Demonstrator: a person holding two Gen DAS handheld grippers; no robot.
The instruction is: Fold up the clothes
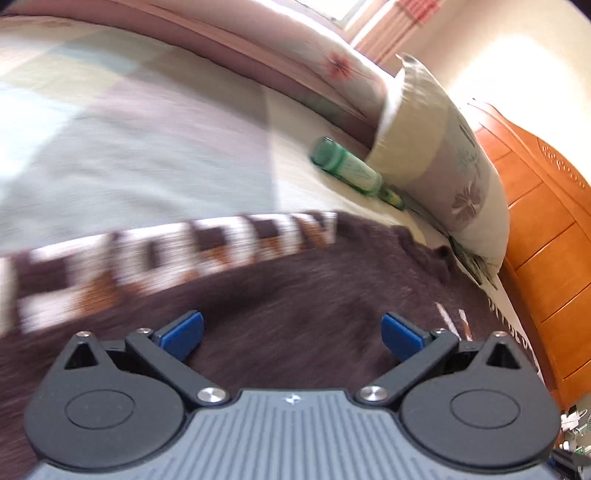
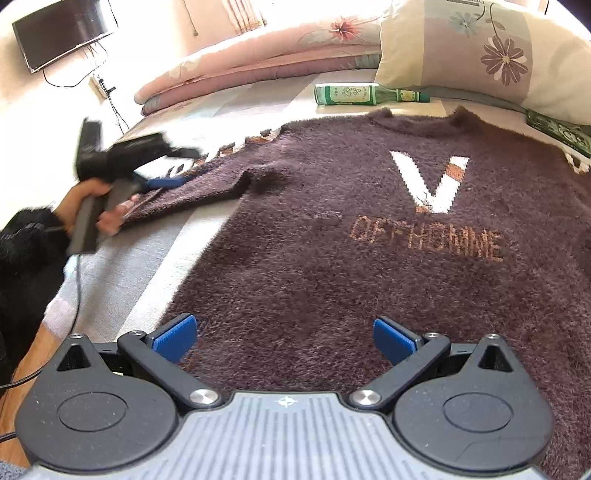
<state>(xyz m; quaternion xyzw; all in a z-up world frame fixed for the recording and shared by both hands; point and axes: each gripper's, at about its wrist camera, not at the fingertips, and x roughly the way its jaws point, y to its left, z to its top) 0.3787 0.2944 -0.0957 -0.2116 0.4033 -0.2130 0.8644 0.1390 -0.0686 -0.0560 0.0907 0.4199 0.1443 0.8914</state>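
Observation:
A dark purple fuzzy sweater (image 2: pixel 332 240) with a white V and orange lettering lies spread flat on the bed. Its left sleeve (image 1: pixel 166 254), with white block letters, stretches across the left wrist view. My left gripper (image 1: pixel 291 334) is open just above the sleeve, with nothing between its blue pads; the view is motion-blurred. It also shows in the right wrist view (image 2: pixel 162 182), held by a hand at the sleeve. My right gripper (image 2: pixel 284 338) is open and empty over the sweater's lower hem.
A green glass bottle (image 2: pixel 365 95) lies on the bed beyond the sweater's collar, next to a floral pillow (image 2: pixel 480 48). A folded pink quilt (image 2: pixel 258 62) lies at the back. A wooden headboard (image 1: pixel 546 236) stands at the right. A TV (image 2: pixel 59 33) hangs on the wall.

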